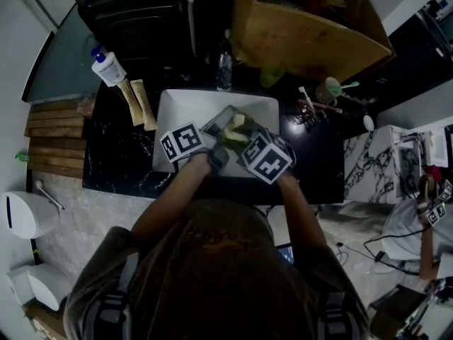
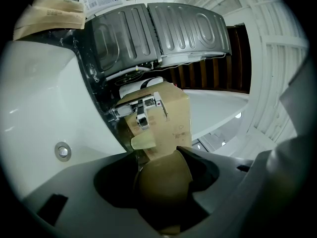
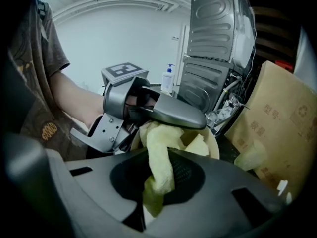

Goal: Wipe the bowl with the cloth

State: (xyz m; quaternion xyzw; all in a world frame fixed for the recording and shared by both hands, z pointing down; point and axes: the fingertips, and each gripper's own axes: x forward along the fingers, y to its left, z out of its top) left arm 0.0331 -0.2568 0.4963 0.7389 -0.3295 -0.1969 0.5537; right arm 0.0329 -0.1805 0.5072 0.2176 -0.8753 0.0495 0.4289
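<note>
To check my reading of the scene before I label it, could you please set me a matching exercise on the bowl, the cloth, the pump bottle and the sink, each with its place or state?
Things:
1. bowl
2. cloth
3. pump bottle
4. sink

Places or states:
A. gripped by the right tool
B. white, set into the dark counter
C. gripped by the left tool
D. to the left of the sink, apart from both tools

Pairs: 1-C, 2-A, 3-D, 4-B.
</note>
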